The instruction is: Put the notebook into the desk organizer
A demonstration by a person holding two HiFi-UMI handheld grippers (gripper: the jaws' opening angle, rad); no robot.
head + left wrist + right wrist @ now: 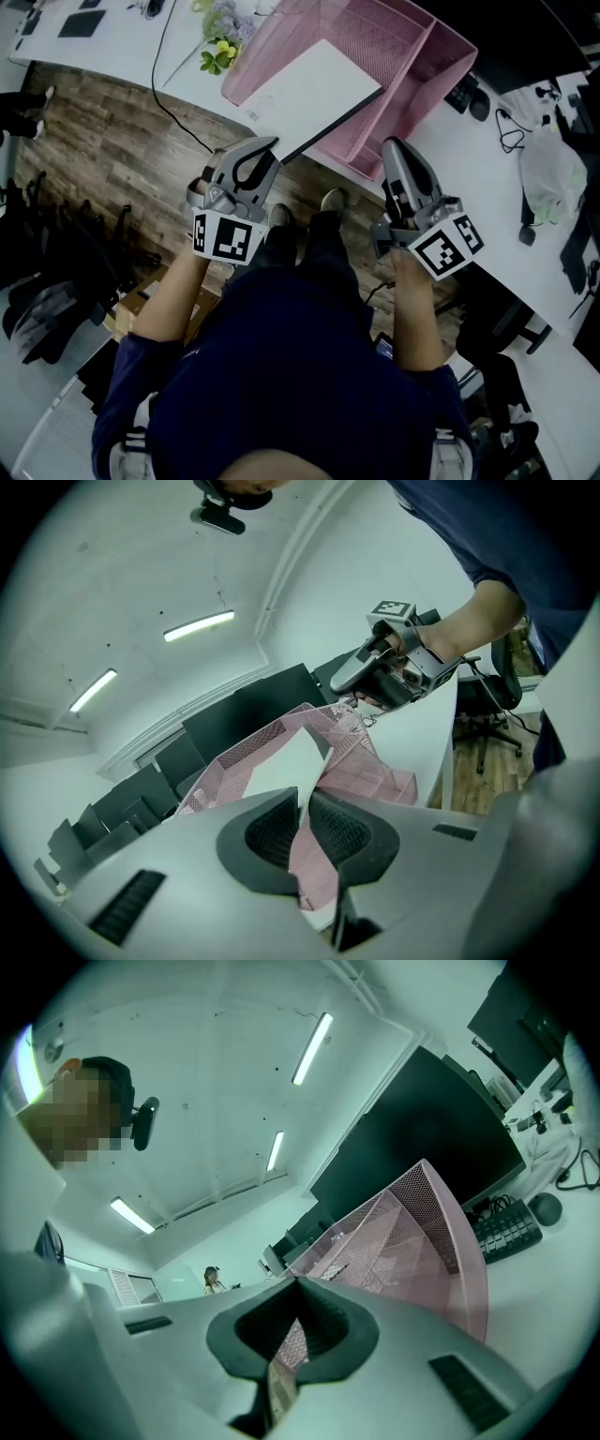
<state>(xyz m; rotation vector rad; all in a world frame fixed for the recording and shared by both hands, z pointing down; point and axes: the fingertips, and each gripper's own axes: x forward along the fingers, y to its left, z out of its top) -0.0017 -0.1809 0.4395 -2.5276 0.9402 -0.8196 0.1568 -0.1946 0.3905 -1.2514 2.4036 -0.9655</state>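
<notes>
A pink mesh desk organizer [427, 56] stands on the white desk [469, 159]. The white notebook [314, 94] with a dark edge lies slanted across its near compartment, its near corner sticking out over the desk edge. My left gripper [272, 145] is at that corner. In the left gripper view [302, 822] the jaws stand a thin slit apart, with the notebook [281, 766] edge between them against the left pad. My right gripper [392, 145] is at the organizer's near rim, shut on the mesh wall [422, 1241], which runs into its pads [295, 1321].
Artificial flowers [220, 42] and a black cable [169, 75] lie left of the organizer. A keyboard [506, 1227], a mouse [544, 1208] and a dark monitor [422, 1129] are behind it. A plastic bag [553, 173] sits at the right. Wooden floor lies below the desk edge.
</notes>
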